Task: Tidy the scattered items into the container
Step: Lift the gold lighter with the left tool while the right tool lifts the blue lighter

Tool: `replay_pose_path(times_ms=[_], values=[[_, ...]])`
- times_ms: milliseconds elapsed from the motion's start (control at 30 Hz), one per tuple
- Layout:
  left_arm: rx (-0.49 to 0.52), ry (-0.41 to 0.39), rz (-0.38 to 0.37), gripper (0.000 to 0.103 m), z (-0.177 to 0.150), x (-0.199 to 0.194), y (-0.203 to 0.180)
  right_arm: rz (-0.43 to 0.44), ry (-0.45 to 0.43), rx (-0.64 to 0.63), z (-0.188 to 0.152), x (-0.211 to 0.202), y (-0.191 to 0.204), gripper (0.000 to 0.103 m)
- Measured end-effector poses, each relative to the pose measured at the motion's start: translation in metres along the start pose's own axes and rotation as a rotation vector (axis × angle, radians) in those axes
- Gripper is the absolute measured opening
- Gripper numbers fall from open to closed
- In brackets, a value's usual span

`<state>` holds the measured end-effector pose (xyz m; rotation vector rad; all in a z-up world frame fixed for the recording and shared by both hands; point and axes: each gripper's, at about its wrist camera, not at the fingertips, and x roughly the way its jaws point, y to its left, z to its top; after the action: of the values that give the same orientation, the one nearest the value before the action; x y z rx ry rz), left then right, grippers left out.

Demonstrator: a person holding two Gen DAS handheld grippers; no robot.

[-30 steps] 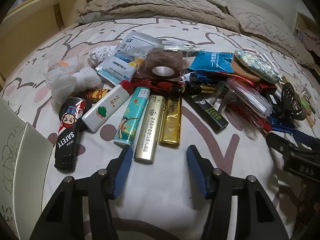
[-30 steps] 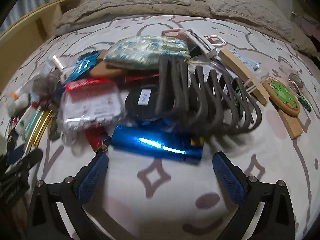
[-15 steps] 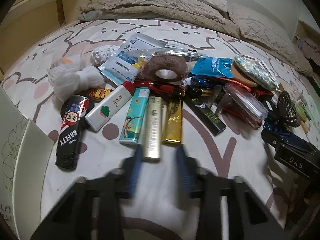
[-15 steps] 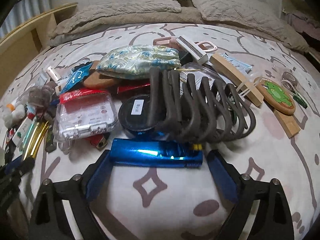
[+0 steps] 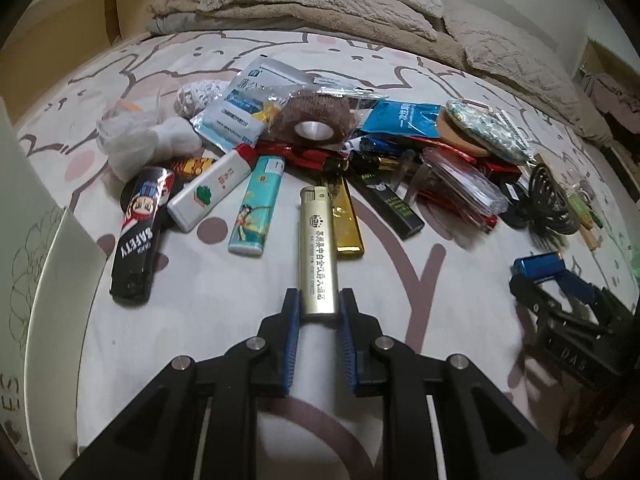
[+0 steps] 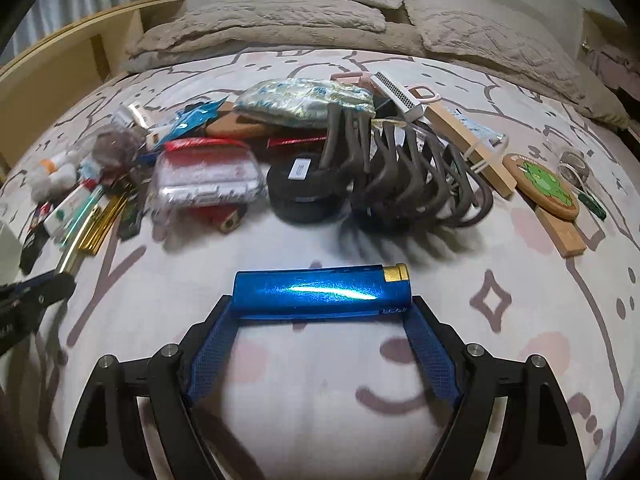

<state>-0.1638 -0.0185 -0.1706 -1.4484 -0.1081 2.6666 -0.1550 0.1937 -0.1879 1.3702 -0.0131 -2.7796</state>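
Note:
My left gripper (image 5: 319,308) is shut on the near end of a silver lighter (image 5: 317,248), which stands out of the row of lighters on the bedspread. A teal lighter (image 5: 256,208), a gold lighter (image 5: 347,220) and a white lighter (image 5: 212,192) lie beside it. My right gripper (image 6: 322,308) is closing on a shiny blue lighter (image 6: 320,292) held crosswise, with a fingertip pressing on each end, a little in front of the pile. The white box (image 5: 60,272) stands at the left edge.
A dense pile stretches across the bed: a black "SAFETY" lighter (image 5: 138,236), a brown tape roll (image 5: 316,120), a clear plastic case (image 6: 206,180), a black coiled cable (image 6: 404,176) and wooden pieces (image 6: 560,232). Pillows and a blanket (image 5: 304,8) lie beyond, with a wooden shelf (image 5: 60,40) on the left.
The left jaws shut on the silver lighter and drew it out of the row. The right jaws narrowed onto the blue lighter, which now sits apart from the pile.

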Motion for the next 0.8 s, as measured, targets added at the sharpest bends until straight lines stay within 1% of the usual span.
replay_pose_path(times_ms=[167,300,367,433,500,567,633,800], values=[[-0.049,0.038,-0.034,0.019,-0.007,-0.009,0.003,0.014,0.001,-0.032,-0.014,-0.011,0.002,0.084],[-0.035,0.065,-0.085,0.019,-0.014,-0.02,-0.003,0.034,0.0,-0.057,-0.024,-0.019,0.001,0.084],[-0.019,0.091,-0.111,0.019,-0.02,-0.022,-0.01,0.046,0.005,-0.072,-0.029,-0.023,0.001,0.084],[0.029,0.105,-0.11,0.019,-0.026,-0.024,-0.021,0.057,0.01,-0.088,-0.034,-0.026,-0.001,0.084],[0.096,0.109,-0.083,0.019,-0.031,-0.026,-0.035,0.071,0.016,-0.109,-0.04,-0.03,-0.002,0.084],[0.149,0.112,-0.073,0.019,-0.037,-0.028,-0.047,0.085,0.024,-0.136,-0.045,-0.035,-0.003,0.084],[0.185,0.115,-0.082,0.019,-0.042,-0.03,-0.055,0.096,0.031,-0.157,-0.05,-0.039,-0.003,0.084],[0.284,0.13,-0.14,0.019,-0.06,-0.04,-0.076,0.125,0.057,-0.22,-0.061,-0.049,-0.007,0.084]])
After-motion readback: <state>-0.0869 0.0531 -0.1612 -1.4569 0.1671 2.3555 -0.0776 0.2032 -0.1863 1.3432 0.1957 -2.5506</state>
